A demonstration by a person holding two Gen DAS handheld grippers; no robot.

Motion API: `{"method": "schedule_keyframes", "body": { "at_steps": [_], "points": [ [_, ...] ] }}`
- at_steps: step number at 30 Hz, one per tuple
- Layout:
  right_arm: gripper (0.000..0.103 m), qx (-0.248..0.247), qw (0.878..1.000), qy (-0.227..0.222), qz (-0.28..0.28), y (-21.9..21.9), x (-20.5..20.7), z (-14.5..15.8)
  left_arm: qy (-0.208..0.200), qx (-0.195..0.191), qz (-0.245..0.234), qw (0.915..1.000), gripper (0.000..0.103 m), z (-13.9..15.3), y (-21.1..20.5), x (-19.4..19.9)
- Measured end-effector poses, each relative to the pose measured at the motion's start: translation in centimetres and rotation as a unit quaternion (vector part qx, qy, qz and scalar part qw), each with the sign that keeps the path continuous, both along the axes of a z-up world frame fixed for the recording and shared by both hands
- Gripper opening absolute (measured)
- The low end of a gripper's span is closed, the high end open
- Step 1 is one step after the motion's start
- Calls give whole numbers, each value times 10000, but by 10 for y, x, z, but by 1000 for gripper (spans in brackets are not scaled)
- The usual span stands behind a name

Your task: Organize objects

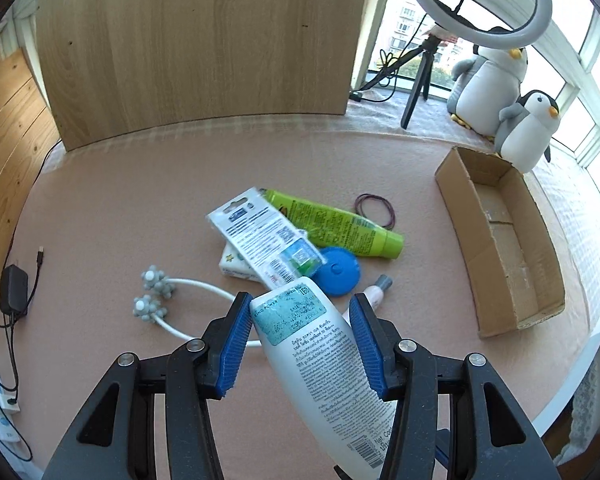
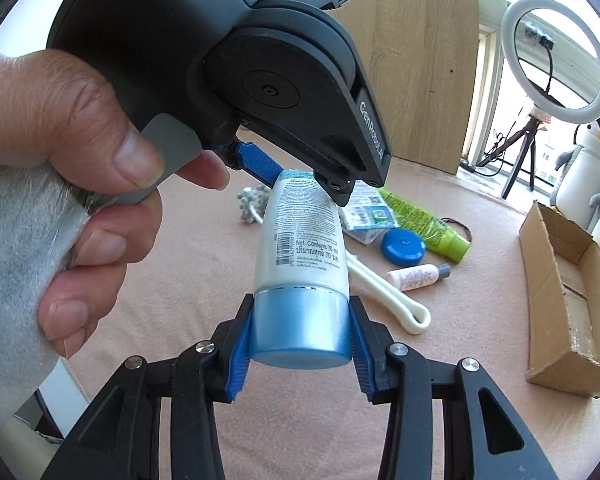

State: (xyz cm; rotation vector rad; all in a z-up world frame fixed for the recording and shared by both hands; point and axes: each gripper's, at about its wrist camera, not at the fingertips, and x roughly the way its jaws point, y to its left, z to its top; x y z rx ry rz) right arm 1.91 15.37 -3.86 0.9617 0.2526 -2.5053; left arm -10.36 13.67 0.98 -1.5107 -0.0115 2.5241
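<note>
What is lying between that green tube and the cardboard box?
Only a loop of dark hair ties lies between the green tube and the cardboard box; otherwise it is bare pink tablecloth. The left wrist view shows it best.

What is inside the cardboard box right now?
The cardboard box shows only its bare bottom with a taped seam, nothing in it. The near wall hides a strip of floor in the right wrist view.

One white tube [image 1: 324, 364] sits between the jaws; beyond them lie one green tube [image 1: 336, 224], one blue lid [image 1: 338, 276], one small pink bottle [image 2: 418, 276], one cardboard box [image 1: 500, 240], two plush penguins [image 1: 496, 80].
</note>
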Motion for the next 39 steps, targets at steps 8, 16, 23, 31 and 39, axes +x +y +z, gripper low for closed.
{"method": "schedule_keyframes", "body": {
  "at_steps": [8,16,23,31,39],
  "points": [
    [39,26,9951,393,-911,89,-31,25,329,95,-927,9951,53,29,138,-31],
    [39,104,9836,412,-1753,182,-49,27,344,136,-1501,9880,53,22,249,-54],
    [41,79,9743,-126,-2248,223,-79,2,429,-18,-1319,9903,91,4,238,-65],
    [53,416,9689,-503,-2388,216,-94,-2,430,88,-653,9969,95,12,115,-53],
    [53,588,9626,-1404,-2239,217,-101,-17,277,285,-90,9992,96,10,15,-21]
  ]
}}
